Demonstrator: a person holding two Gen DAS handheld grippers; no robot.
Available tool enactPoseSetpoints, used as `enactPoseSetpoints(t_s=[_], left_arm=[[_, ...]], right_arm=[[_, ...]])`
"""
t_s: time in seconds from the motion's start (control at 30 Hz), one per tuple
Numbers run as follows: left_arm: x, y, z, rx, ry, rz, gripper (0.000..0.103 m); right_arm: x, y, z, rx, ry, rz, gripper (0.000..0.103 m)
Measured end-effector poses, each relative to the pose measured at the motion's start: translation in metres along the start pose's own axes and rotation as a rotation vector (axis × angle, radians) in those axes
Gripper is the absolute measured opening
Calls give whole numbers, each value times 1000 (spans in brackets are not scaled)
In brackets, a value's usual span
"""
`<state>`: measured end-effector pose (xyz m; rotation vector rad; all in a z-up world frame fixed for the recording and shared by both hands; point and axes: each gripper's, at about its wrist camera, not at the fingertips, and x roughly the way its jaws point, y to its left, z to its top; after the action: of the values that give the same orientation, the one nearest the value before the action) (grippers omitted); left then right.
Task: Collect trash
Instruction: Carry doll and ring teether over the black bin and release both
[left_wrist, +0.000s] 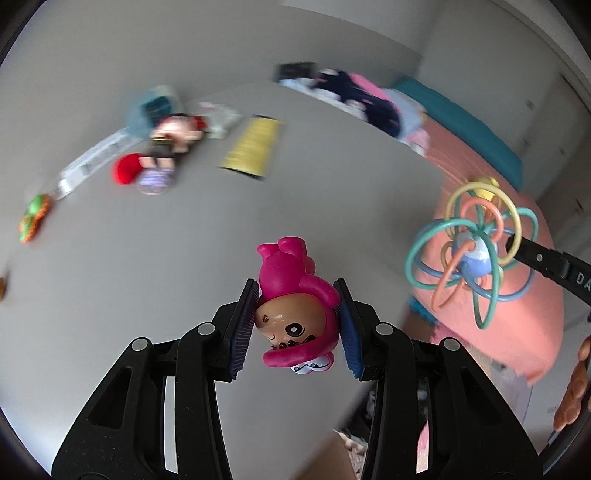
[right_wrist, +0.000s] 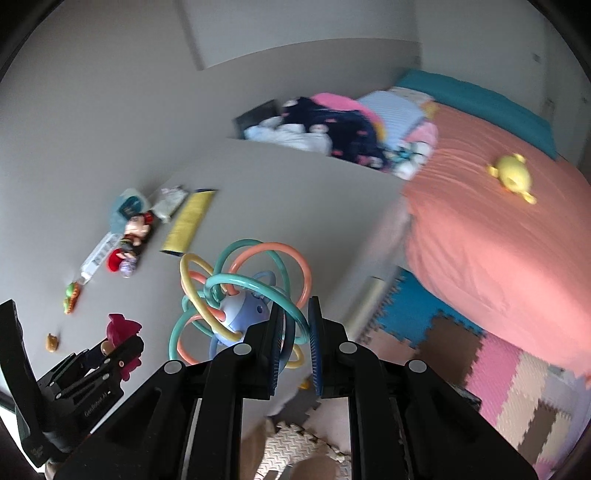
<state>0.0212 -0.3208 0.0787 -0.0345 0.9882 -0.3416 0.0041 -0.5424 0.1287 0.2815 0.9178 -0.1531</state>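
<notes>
Left to right: the left tool (left_wrist: 299, 325) pinches a pink figurine (left_wrist: 295, 314) by its head, lifted clear of the grey floor (left_wrist: 221, 240); hard, glossy plastic, probably light but slippery, so the broad head seems the best hold. The right tool (right_wrist: 295, 347) is pressed together on one teal loop of a ring rattle (right_wrist: 240, 295), likely light and springy, liable to swing. Scattered toys (left_wrist: 159, 155), a yellow packet (left_wrist: 251, 147) and the bed (right_wrist: 498, 240) lie around; nothing stands in the way.
</notes>
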Motion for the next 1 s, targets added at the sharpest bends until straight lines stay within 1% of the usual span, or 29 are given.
enactPoseSetpoints(t_s=[0.27,0.53,0.63,0.83,0.97,1.0], left_arm=[[7,-90,-37,163,46,-86,41],[10,-174,-81,321,91,-168,41],[10,-203,-100,385,108,-195,41],[20,-251,-141,519,159,-223,41],[36,-274,-166,586,220,-232,42],[41,-280,-171,604,244,-241,42]], right_arm=[[-42,-103,-48,156,-11,-120,15],[-70,-185,-102,293,-3,-206,15],[-76,-207,-120,332,10,-234,15],[-71,-250,-158,398,83,-294,15],[-58,-276,-178,453,144,-310,16],[-52,-283,-182,481,165,-303,18]])
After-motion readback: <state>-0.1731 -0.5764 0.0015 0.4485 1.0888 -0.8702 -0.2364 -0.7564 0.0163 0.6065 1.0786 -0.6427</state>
